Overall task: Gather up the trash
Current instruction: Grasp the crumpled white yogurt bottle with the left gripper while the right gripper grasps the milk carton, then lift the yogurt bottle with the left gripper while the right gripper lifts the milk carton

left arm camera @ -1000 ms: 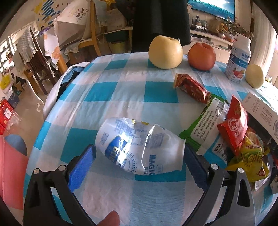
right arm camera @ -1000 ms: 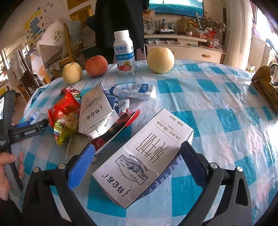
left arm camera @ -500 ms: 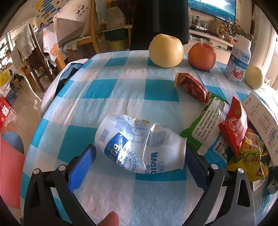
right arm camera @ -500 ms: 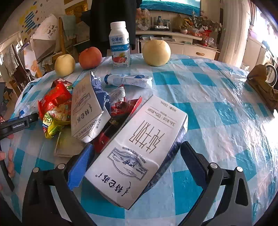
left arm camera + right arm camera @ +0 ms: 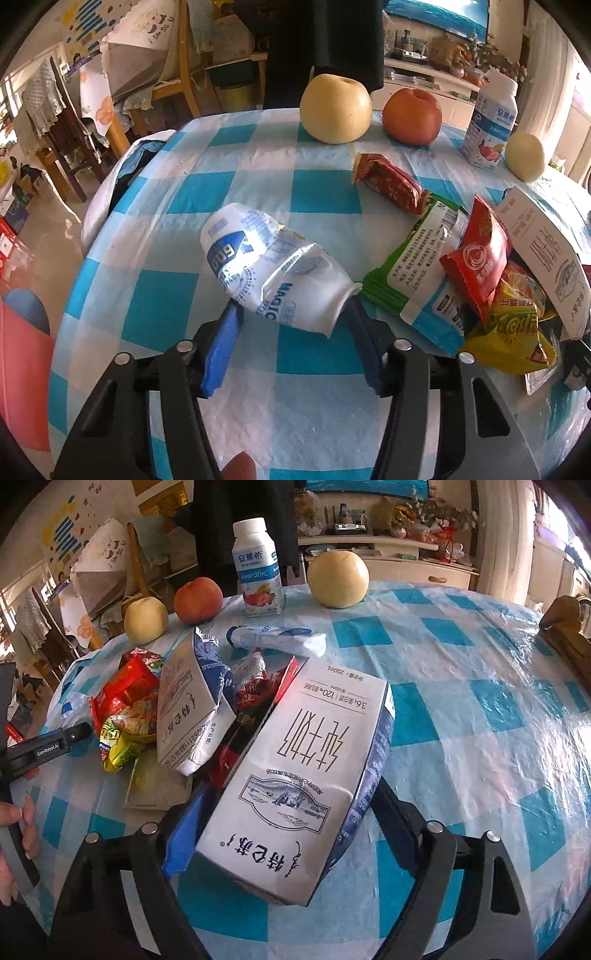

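Both tools had just been closing, each around a piece of rubbish on the checked tablecloth. The left gripper had narrowed onto the crushed white bottle: the near end of the bottle sat between its blue pads, which appeared to press both flanks, while the rest lay ahead of the tool and angled away to its left. Gripping the stiffer mouth end rather than the dented middle seemed sensible — the thin wall would probably fold further there.

The right gripper stood wide, because it straddled the broad face of the white milk carton. The carton lay flat between the fingers, its near corner over the tool's base; the pads looked to be at its sides, though whether they truly pressed was hard to tell.

Ahead and to the right of the left tool lay the snack wrappers in a heap. Beyond both tools, at the far edge, stood the fruit and an upright drink bottle — likely not trash, so left alone.
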Motion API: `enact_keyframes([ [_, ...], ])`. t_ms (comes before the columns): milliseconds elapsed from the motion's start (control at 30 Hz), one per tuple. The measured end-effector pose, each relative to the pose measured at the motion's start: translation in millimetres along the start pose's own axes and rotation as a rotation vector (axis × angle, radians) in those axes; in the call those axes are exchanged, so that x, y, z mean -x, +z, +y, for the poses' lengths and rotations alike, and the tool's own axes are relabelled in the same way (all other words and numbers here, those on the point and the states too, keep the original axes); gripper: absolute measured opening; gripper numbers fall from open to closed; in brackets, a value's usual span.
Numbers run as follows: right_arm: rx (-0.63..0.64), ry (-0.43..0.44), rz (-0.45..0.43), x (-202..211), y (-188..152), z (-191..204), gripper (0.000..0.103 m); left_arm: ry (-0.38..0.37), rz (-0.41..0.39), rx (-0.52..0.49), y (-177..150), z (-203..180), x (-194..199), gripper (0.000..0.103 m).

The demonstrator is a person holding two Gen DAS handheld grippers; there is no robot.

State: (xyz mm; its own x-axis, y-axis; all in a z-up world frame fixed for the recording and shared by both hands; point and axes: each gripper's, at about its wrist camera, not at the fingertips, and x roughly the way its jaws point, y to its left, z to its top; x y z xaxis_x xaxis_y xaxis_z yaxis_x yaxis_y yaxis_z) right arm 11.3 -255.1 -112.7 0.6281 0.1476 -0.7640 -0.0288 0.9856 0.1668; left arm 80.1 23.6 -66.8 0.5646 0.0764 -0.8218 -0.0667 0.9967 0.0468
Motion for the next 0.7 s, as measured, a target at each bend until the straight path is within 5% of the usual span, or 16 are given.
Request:
enact_keyframes([
  [300,-0.009,0.024,0.001,1.6,0.6,-0.9,0.085,-0.004,-0.015,0.057,-2.0,12.3,2.2,0.027],
  [567,-0.012,0.043,0.005,1.8,1.4,-0.3,0.085,0.024,-0.068,0.072,-1.0,16.8,4.5,0.027],
  [633,-0.011,0.045,0.003,3.1,1.6,-0.8,0.085,0.031,-0.068,0.064,-1.4,13.9,5.2,0.04],
  [700,-0.011,0.048,0.002,3.9,1.7,-1.3,0.085,0.021,-0.092,0.074,-1.4,13.8,11.6,0.087],
])
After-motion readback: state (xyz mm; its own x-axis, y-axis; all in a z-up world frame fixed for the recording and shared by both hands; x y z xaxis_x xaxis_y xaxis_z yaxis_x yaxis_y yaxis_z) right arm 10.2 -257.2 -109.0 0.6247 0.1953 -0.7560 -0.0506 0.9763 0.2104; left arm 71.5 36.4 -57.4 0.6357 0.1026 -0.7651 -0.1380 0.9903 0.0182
